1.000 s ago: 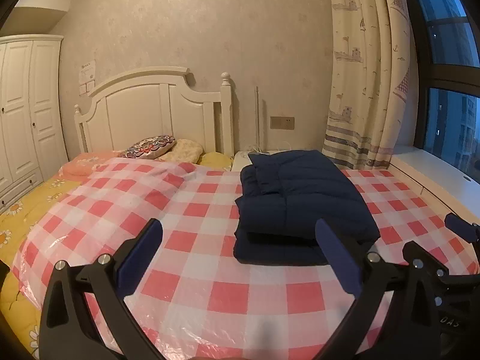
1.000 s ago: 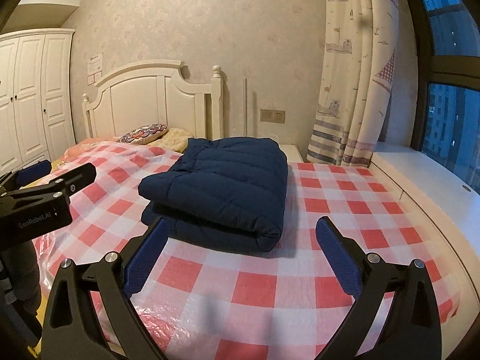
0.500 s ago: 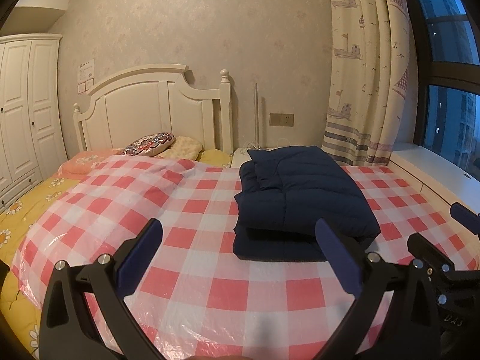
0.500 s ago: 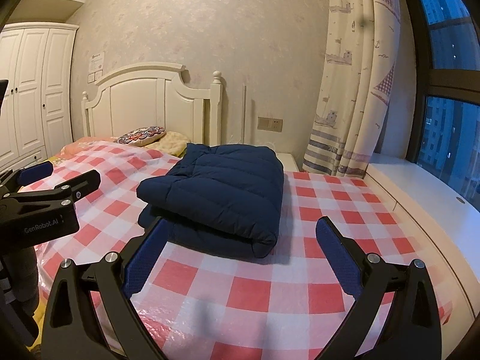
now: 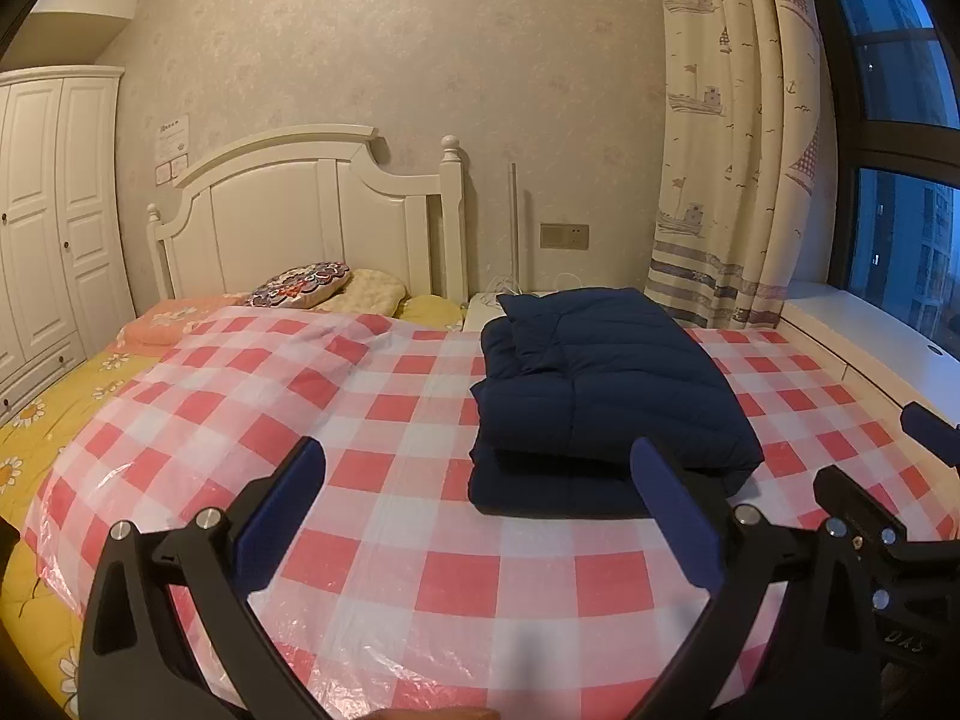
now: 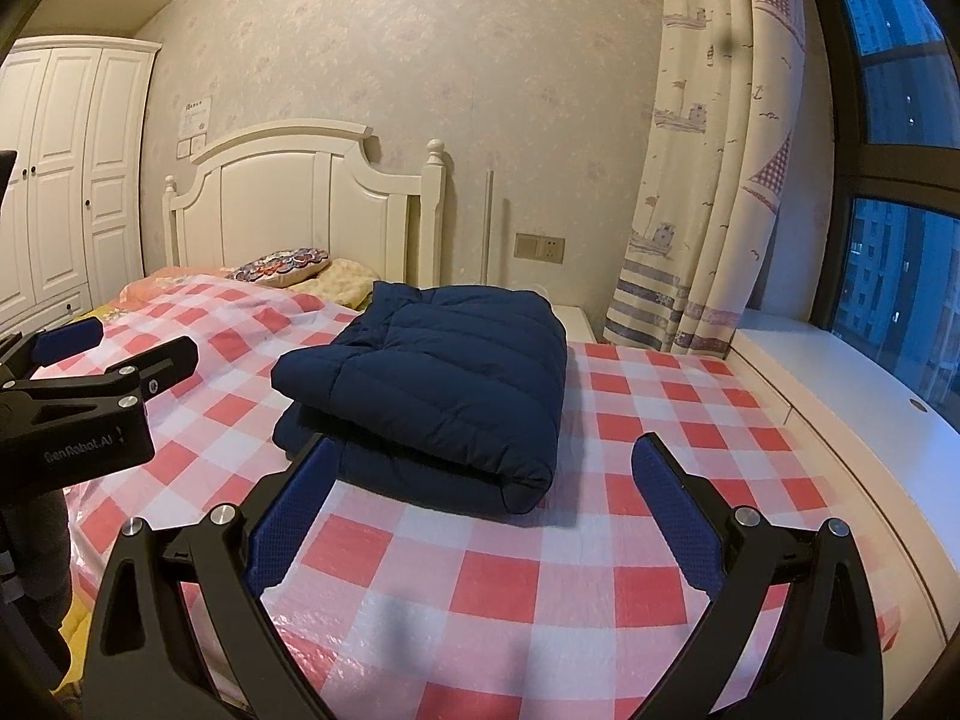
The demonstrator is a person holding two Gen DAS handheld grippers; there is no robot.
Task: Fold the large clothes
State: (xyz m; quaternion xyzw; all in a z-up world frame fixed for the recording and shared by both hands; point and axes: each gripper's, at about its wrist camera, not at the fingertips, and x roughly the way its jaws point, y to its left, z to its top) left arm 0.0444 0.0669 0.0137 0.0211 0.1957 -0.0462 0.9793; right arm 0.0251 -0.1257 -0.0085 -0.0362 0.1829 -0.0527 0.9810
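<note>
**Both grippers pull back from the folded jacket**

Both grippers have backed away and risen a little since a second ago, so the room looks wider now. The folded jacket [image 5: 606,396] has not moved.

Around it, a pink and white checked sheet [image 5: 384,420] covers the bed. A round patterned pillow [image 5: 300,293] lies by the white headboard [image 5: 312,222]. A boat-print curtain [image 5: 732,138] hangs beside the dark window [image 5: 900,180]. Nothing stands between the grippers and the jacket.

The left wrist view shows a yellow flower blanket [image 5: 36,420] at the bed's left edge. The right wrist view shows more of the white window ledge [image 6: 840,384] and the white wardrobe [image 6: 66,180].

The jacket is dark blue and puffy, folded into a thick square, lying on the sheet toward the window side of the bed.

The left gripper [image 5: 477,471] and right gripper [image 6: 486,468] both have their jaws spread wide, holding nothing.
</note>
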